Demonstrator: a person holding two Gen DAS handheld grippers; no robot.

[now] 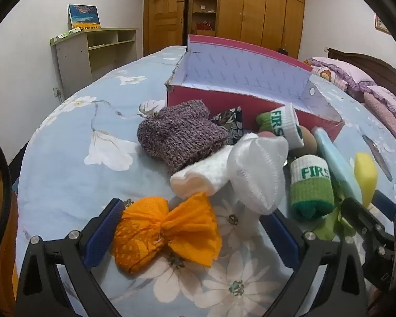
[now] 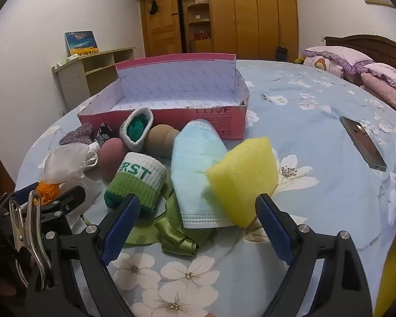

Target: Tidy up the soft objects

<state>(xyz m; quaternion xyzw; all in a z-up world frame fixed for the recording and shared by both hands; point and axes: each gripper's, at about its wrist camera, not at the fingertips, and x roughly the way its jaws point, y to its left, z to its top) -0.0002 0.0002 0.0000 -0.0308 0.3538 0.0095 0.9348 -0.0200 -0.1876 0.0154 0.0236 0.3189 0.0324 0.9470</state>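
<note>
On the bed (image 2: 316, 121), soft things lie just before the pink box (image 2: 171, 89). Left gripper (image 1: 195, 227) fingers spread wide around the orange bow (image 1: 166, 232); right gripper (image 2: 198, 219) spread too, with the mask (image 2: 195, 169) and sponge (image 2: 244, 177) between

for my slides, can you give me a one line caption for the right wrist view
Open right hand-held gripper poised over a yellow sponge and blue face mask on the floral bedspread, pink box behind.
</note>
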